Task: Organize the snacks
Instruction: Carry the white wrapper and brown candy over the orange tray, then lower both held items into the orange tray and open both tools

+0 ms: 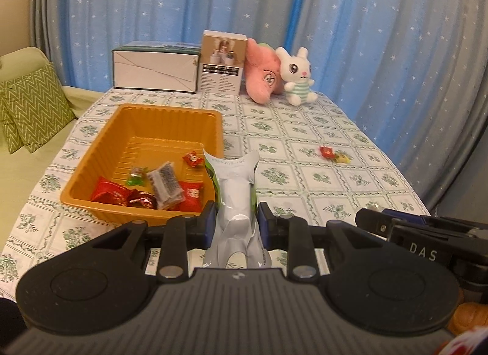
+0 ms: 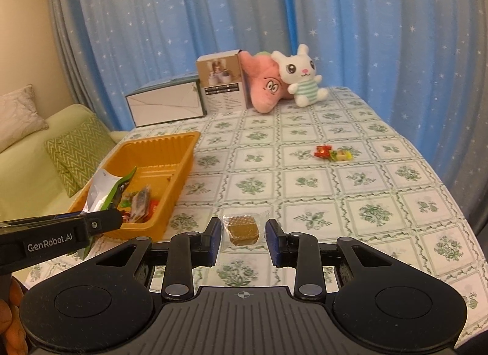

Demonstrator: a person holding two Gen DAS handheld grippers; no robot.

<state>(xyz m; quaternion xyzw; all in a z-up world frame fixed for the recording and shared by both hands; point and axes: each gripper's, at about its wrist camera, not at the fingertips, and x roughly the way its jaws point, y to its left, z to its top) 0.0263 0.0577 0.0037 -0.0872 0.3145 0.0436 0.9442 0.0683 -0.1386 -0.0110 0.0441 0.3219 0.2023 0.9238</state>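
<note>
In the left wrist view my left gripper (image 1: 235, 216) is shut on a white and green snack pouch (image 1: 231, 178), which stands up between the blue pads, just right of the orange tray (image 1: 170, 109). The tray holds several wrapped snacks, red, green and a dark bar. In the right wrist view my right gripper (image 2: 243, 228) is shut on a small brown snack in clear wrap (image 2: 244, 234), held above the tablecloth. The left gripper (image 2: 117, 217) with its pouch (image 2: 102, 187) hangs over the tray's (image 2: 164, 139) near corner. Two loose candies, red (image 2: 322, 151) and yellow (image 2: 341, 155), lie together on the table.
At the table's far end stand a white box (image 2: 166, 104), a brown carton (image 2: 224, 83), a pink plush (image 2: 267, 86) and a white bunny plush (image 2: 300, 77). A pale sofa with green cushions (image 2: 79, 147) is left of the table. Blue starred curtains hang behind.
</note>
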